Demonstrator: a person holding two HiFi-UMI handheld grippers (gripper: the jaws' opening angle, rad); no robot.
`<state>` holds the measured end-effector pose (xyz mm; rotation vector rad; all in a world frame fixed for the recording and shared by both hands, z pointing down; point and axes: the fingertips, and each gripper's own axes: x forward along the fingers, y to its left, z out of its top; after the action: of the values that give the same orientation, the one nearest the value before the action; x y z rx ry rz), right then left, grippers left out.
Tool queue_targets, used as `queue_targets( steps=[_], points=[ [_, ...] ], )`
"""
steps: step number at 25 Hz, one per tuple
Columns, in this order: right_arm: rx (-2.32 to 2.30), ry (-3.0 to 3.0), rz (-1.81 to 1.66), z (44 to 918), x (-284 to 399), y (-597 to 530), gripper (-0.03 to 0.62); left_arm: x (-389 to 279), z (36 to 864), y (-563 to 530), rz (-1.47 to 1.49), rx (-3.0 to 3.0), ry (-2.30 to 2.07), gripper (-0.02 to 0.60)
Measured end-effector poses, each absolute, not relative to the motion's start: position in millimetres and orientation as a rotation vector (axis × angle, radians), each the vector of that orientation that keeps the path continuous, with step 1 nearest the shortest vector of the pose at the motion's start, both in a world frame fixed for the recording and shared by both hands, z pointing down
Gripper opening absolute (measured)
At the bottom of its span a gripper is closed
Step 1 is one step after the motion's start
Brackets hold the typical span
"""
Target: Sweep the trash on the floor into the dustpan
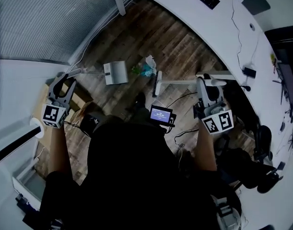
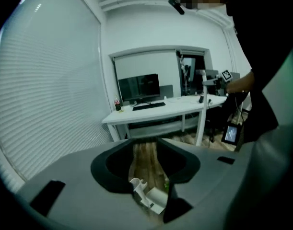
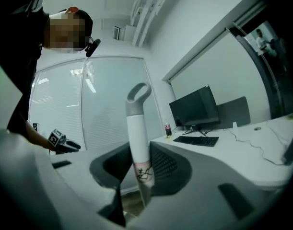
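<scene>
In the head view a white dustpan (image 1: 116,73) lies on the wooden floor, its long handle (image 1: 84,71) running left toward my left gripper (image 1: 67,79). That gripper is open; in the left gripper view the floor and the white handle end (image 2: 145,194) show in the gap of the left gripper (image 2: 145,152), untouched by the pads. Crumpled white and green trash (image 1: 146,67) sits just right of the dustpan. My right gripper (image 1: 204,84) is shut on the white broom handle (image 3: 138,143), which rises to a grey loop in the right gripper view. The broom head (image 1: 158,83) rests beside the trash.
A long white desk (image 1: 218,28) with a keyboard curves round the far side; its leg (image 1: 120,1) stands near the dustpan. A cardboard box (image 1: 80,101) lies by my left hand. Cables (image 1: 182,99) trail on the floor. A small lit screen (image 1: 160,114) hangs at the person's chest.
</scene>
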<state>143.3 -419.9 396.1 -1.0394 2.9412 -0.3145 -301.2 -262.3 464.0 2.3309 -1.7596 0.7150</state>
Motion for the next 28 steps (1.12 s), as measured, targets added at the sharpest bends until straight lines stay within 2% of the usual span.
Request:
queue_targets(
  steps=[8, 13, 17, 20, 24, 28],
  points=[
    [-0.896, 3.097, -0.134, 428.0, 153.1, -492.2, 0.102, -343.6, 560.0, -276.0, 1.4, 2.245, -1.245, 0.201],
    [-0.919, 3.198, -0.027, 445.4, 144.6, -527.5, 0.098, -368.5, 614.1, -271.2, 1.643, 2.199, -0.928, 0.206],
    [-0.926, 3.319, 0.098, 467.5, 115.3, -545.8, 0.098, -379.4, 639.6, -270.2, 1.663, 2.211, -0.778, 0.191],
    [-0.876, 3.435, 0.14, 506.5, 85.3, -546.8, 0.098, -380.0, 644.5, -271.5, 1.627, 2.247, -0.735, 0.132],
    [-0.704, 3.593, 0.152, 580.2, 43.1, -523.4, 0.098, -372.8, 643.0, -272.5, 1.555, 2.288, -0.734, 0.13],
    [-0.707, 3.504, 0.014, 597.7, 5.2, -503.8, 0.103, -367.0, 643.3, -276.1, 1.481, 2.329, -0.752, 0.13]
  ],
)
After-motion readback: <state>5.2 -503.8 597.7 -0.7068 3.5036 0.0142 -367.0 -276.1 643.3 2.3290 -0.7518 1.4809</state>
